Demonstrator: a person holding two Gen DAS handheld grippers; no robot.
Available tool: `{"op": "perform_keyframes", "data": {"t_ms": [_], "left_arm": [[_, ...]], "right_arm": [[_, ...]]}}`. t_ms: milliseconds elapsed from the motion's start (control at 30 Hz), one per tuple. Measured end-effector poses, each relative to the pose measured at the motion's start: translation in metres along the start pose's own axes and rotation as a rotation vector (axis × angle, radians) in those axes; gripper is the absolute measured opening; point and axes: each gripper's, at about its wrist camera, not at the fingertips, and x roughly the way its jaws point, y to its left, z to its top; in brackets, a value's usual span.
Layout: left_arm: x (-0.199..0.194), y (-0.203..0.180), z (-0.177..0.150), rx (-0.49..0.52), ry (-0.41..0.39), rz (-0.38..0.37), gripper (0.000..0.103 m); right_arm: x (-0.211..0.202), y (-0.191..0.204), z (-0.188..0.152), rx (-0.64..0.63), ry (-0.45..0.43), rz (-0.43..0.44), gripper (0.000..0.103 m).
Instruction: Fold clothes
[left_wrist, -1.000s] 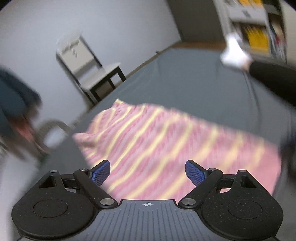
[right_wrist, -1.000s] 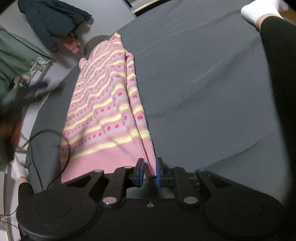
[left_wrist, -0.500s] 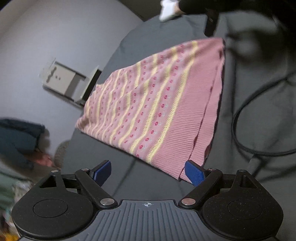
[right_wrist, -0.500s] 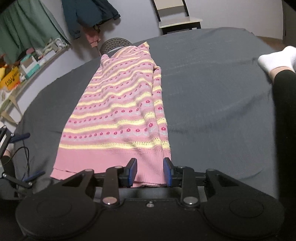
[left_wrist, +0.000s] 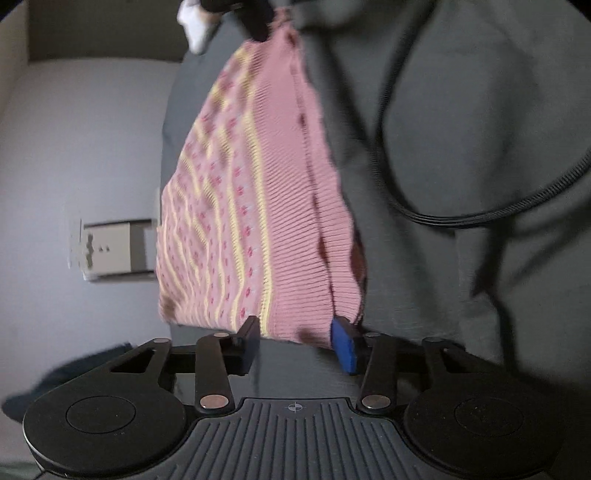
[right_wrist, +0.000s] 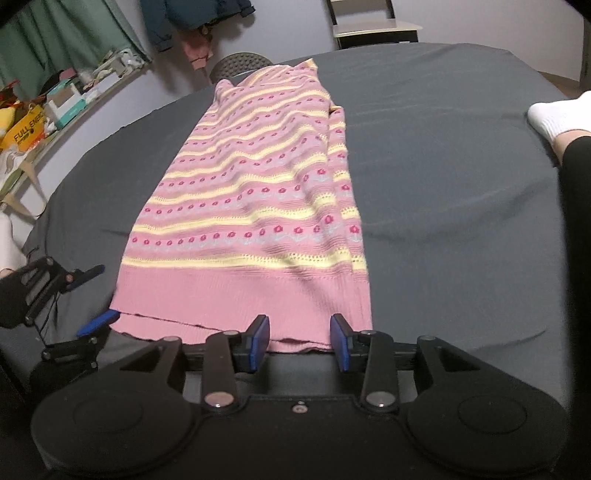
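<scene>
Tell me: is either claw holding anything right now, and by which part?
Neither. Both the left claw and right claw are open at the pink sweater ribbed hem, not clamped on it.

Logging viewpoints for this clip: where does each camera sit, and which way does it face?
Left wrist: on the left gripper, at the hem corner of the pink sweater, looking across it; own open fingers show.
Right wrist: on the right gripper, at the hem, looking along the sweater; a socked foot shows.
Shared: sweater, grey sheet.

Pink sweater (right_wrist: 258, 206) — yellow stripes, magenta dots — grey sheet (right_wrist: 443, 166)
</scene>
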Motion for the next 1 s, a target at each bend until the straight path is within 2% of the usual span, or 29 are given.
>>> {"op": "perform_keyframes", "data": {"t_ms": [133, 167, 233, 267, 300, 333, 367, 467, 567, 633, 733, 867, 1000], "left_arm": [[0.005, -0.011, 0.006, 0.042, 0.012, 0.063, 0.044], [0.006, -0.012, 0.008, 0.032, 0.015, 0.068, 0.040], [0.010, -0.005, 0.011, -0.063, 0.033, 0.042, 0.027], [0.013, 0.000, 0.012, -0.119, 0.044, 0.021, 0.025], [0.015, 0.006, 0.012, -0.174, 0.054, 0.004, 0.018], [0.015, 0.008, 0.012, -0.204, 0.056, 0.003, 0.006], [0.016, 0.011, 0.012, -0.232, 0.058, 0.004, 0.003], [0.015, 0.021, 0.006, -0.334, 0.064, 0.019, 0.002], [0.007, 0.035, -0.004, -0.490, 0.080, 0.012, 0.001], [-0.002, 0.040, -0.007, -0.558, 0.083, 0.024, 0.001], [-0.019, 0.042, -0.015, -0.659, 0.121, -0.001, 0.000], [-0.015, 0.026, -0.027, -0.714, 0.165, -0.068, 0.000], [-0.034, 0.018, -0.022, -0.753, 0.151, -0.096, 0.000]], "right_arm": [[0.002, 0.005, -0.002, -0.014, 0.011, 0.006, 0.039], [0.002, 0.006, -0.002, -0.016, 0.013, 0.008, 0.040], [0.003, 0.008, -0.003, -0.022, 0.018, 0.013, 0.040], [0.004, 0.010, -0.004, -0.027, 0.020, 0.016, 0.040], [0.004, 0.011, -0.004, -0.032, 0.022, 0.019, 0.040], [0.004, 0.013, -0.005, -0.037, 0.023, 0.022, 0.040], [0.004, 0.014, -0.006, -0.043, 0.025, 0.026, 0.040], [0.005, 0.018, -0.008, -0.058, 0.027, 0.028, 0.040], [0.005, 0.020, -0.008, -0.060, 0.027, 0.027, 0.041], [0.005, 0.020, -0.008, -0.058, 0.027, 0.027, 0.041], [0.005, 0.020, -0.008, -0.059, 0.026, 0.028, 0.041], [0.005, 0.020, -0.007, -0.056, 0.023, 0.032, 0.041], [0.003, 0.017, -0.005, -0.060, 0.012, 0.031, 0.043]]}}
